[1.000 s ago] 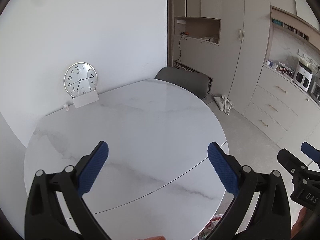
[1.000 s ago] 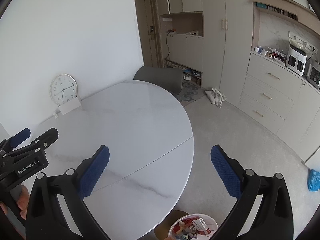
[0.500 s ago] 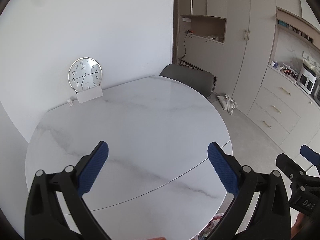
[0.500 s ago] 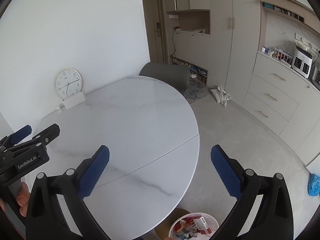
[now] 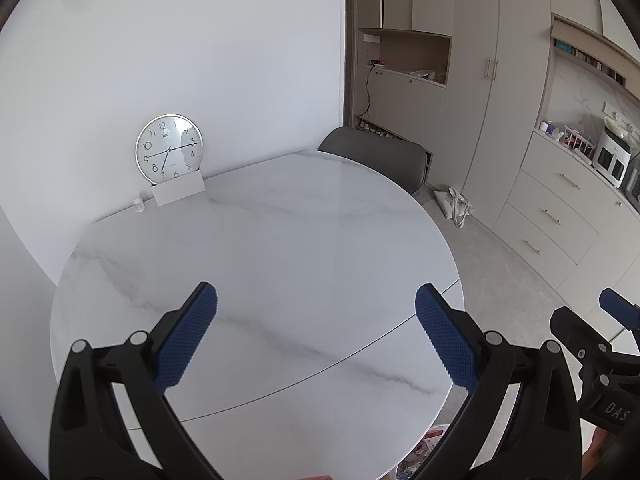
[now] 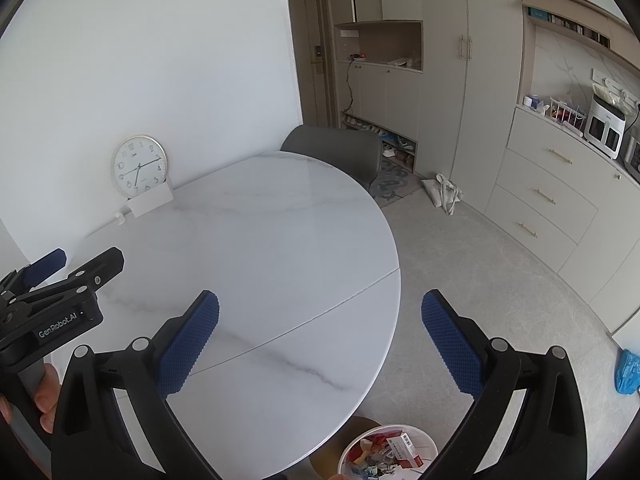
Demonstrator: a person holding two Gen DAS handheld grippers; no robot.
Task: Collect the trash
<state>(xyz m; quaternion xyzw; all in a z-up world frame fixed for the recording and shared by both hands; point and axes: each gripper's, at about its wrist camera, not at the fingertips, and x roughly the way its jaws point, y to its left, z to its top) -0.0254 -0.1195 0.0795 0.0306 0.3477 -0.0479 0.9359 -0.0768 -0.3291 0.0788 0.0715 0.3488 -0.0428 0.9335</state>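
Trash (image 6: 384,454): crumpled coloured wrappers and a red-and-white carton, heaped in a round white bin (image 6: 428,440) on the floor just beside the near edge of the round white marble-look table (image 6: 260,240); partly cut off by the bottom of the right wrist view, and barely visible as a sliver of colour (image 5: 420,454) under the table edge (image 5: 280,240) in the left wrist view.

Left gripper (image 5: 316,334) spread wide, blue ribbed pads (image 5: 186,340) well apart, nothing between them, hovering over the tabletop. Right gripper (image 6: 320,340) likewise released and empty, one pad (image 6: 188,344) over the table, the other (image 6: 452,348) over the grey floor, above the bin.

Seen from the right wrist, left gripper (image 6: 60,276) off to the side, over the table.

At the far rim, leaning on the white wall: round white wall clock with a gold rim (image 5: 169,149), a small white card (image 5: 179,193) propped before it. Grey chair back (image 5: 376,156) behind the table.
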